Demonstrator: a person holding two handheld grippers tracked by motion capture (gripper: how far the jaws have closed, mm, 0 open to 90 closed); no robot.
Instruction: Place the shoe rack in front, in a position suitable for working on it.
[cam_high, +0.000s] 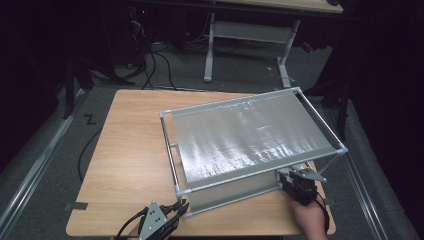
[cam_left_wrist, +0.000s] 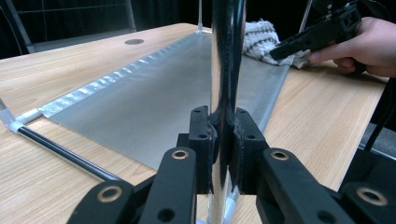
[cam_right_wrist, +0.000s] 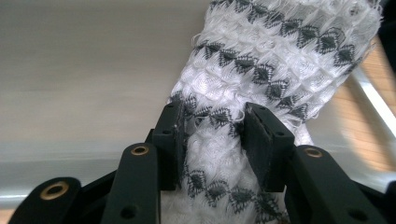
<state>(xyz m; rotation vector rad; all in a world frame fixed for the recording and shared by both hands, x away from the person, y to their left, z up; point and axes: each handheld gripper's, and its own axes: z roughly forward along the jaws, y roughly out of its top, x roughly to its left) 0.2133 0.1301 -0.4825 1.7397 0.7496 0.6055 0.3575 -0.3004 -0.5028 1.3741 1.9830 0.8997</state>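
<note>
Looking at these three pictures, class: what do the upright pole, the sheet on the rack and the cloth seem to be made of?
Pole: probably polished metal; it mirrors the room.
Sheet: silvery grey woven or coated fabric, slightly glossy; unsure which.
Cloth: soft white waffle-knit textile with dark diamonds and frayed edges.

Right hand-held gripper (cam_right_wrist: 212, 140) clamping white/black cloth (cam_right_wrist: 280, 56), grey sheet (cam_right_wrist: 84, 70) behind

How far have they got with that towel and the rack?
Early on, it seems. The left gripper is already clamped on an upright pole at the rack's near corner, steadying it. The right gripper has a white towel with dark diamonds bunched between its fingers, down by the rack's lower shelf. Whatever comes next with the towel, spreading or hanging, looks undone: the silvery top sheet is bare.
</note>
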